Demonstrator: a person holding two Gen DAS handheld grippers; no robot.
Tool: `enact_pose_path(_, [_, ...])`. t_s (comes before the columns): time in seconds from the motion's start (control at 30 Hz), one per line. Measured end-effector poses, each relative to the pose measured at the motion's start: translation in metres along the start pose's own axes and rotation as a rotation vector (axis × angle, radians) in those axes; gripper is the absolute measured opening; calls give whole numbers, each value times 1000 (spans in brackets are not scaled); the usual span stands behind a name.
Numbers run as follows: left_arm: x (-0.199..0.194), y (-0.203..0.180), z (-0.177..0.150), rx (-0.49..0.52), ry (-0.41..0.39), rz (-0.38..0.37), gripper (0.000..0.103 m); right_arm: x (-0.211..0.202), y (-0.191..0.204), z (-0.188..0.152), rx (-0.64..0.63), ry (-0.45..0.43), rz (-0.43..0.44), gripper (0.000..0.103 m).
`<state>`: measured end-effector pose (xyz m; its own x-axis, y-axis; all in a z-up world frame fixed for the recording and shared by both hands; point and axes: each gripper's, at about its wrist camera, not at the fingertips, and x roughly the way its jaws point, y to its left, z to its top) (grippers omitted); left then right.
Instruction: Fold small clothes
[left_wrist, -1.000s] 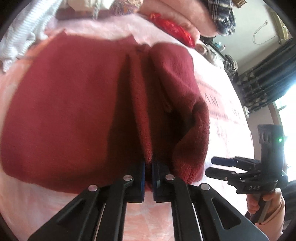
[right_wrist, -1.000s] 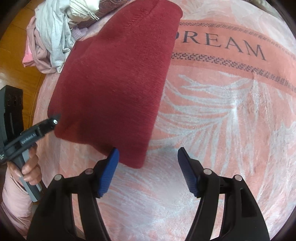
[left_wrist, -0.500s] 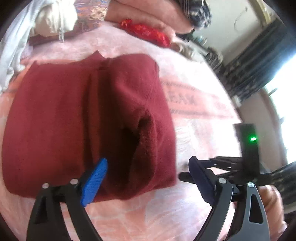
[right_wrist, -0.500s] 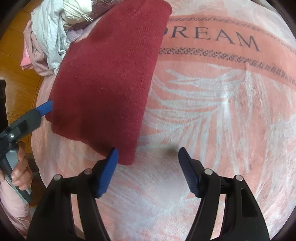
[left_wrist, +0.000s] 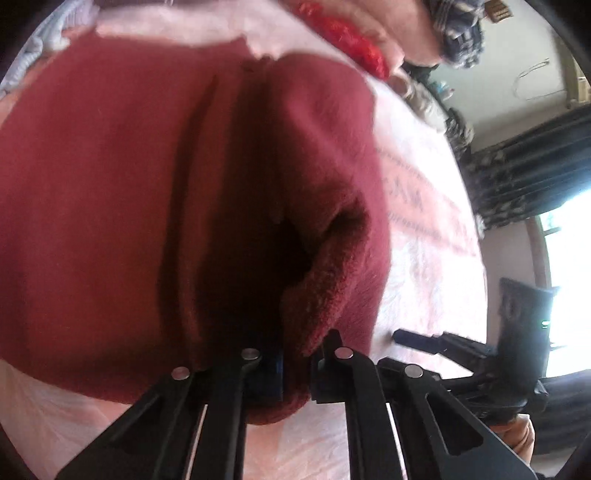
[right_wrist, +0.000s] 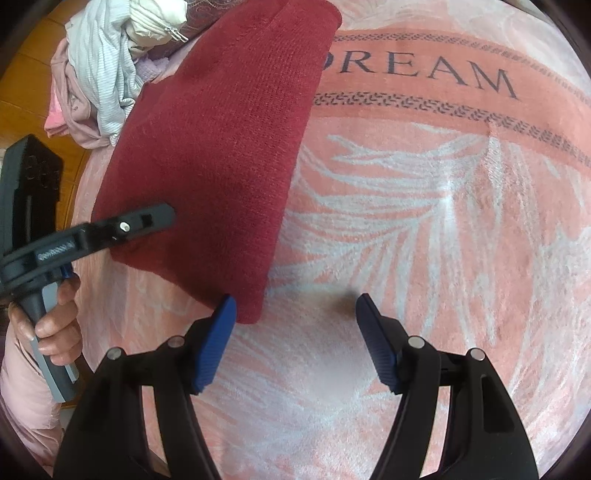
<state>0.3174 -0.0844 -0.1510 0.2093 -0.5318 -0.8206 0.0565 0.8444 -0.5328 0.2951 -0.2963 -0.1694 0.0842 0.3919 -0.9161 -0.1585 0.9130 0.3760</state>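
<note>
Left wrist view shows the dark red knitted garment (left_wrist: 110, 206) lying folded on the pink patterned blanket (right_wrist: 424, 229), its near hem bunched between my left gripper (left_wrist: 297, 373) fingers, which pinch it, I judge, to carry another fold. My right gripper (right_wrist: 295, 339) hangs spread, gripping nothing, the garment's corner just beside its left finger

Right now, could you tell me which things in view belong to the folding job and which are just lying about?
In the job:
- dark red knit garment
- left gripper, shut on the garment's near edge
- right gripper, open beside its corner

Lying about:
- heap of pale clothes
- red item at the far edge
- pink DREAM blanket underneath
</note>
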Motion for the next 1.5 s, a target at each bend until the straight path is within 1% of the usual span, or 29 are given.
enact_pose_path(0.13, [-26,-2,-1,10,-66,-59,8,-3,-3,-4,11,-2,-4,67])
enact_pose_path(0.27, [-57,6,7,13,-114,-84,8,-10,-1,-5,3,-10,1,67])
enact_pose_path(0.33, [-71,10,9,10,-139,-84,8,-11,2,-6,-6,-11,6,67])
enact_pose_path(0.5, [-126,35,14,25,-230,-62,8,-10,14,-8,-35,-11,1,67])
enact_pose_path(0.57, [-144,53,13,30,-261,-20,8,-8,18,-8,-41,-6,6,67])
enact_pose_path(0.63, [-155,79,11,8,-276,21,8,-7,23,-7,-48,-4,7,67])
enact_pose_path(0.73, [-160,109,9,-22,-284,44,8,-2,30,-5,-61,4,12,67])
enact_pose_path(0.8, [-155,128,7,-32,-276,91,8,0,36,-3,-69,8,13,67])
enact_pose_path(0.87, [-151,141,6,-43,-279,109,8,1,43,-1,-75,10,19,67])
enact_pose_path(0.9, [-151,146,7,-61,-282,103,8,1,48,0,-80,9,26,67])
enact_pose_path(0.93, [-154,152,7,-94,-292,76,8,1,50,1,-82,9,32,67])
enact_pose_path(0.97, [-159,153,7,-104,-308,48,8,0,53,1,-84,8,44,67])
enact_pose_path(1.03, [-170,144,4,-80,-343,20,8,-1,60,3,-95,4,67,67])
enact_pose_path(1.1, [-177,137,0,-15,-367,43,8,1,63,6,-105,-1,71,67])
enact_pose_path(1.13, [-173,138,-1,2,-356,75,8,3,67,7,-104,-3,71,67])
enact_pose_path(1.17, [-160,144,-2,4,-311,119,8,6,70,9,-96,-3,75,67])
enact_pose_path(1.23, [-138,162,-4,-34,-244,153,8,13,74,13,-75,3,100,68])
enact_pose_path(1.27, [-130,167,-6,-46,-230,163,8,16,77,16,-61,3,115,69])
enact_pose_path(1.33, [-122,175,-10,-60,-226,166,9,19,83,19,-58,0,137,72])
enact_pose_path(1.4, [-121,173,-11,-53,-229,168,9,22,89,22,-60,3,154,73])
enact_pose_path(1.47, [-123,168,-11,-35,-222,185,11,27,97,27,-69,15,164,74])
enact_pose_path(1.5, [-124,165,-11,-25,-218,197,15,30,96,29,-69,22,166,74])
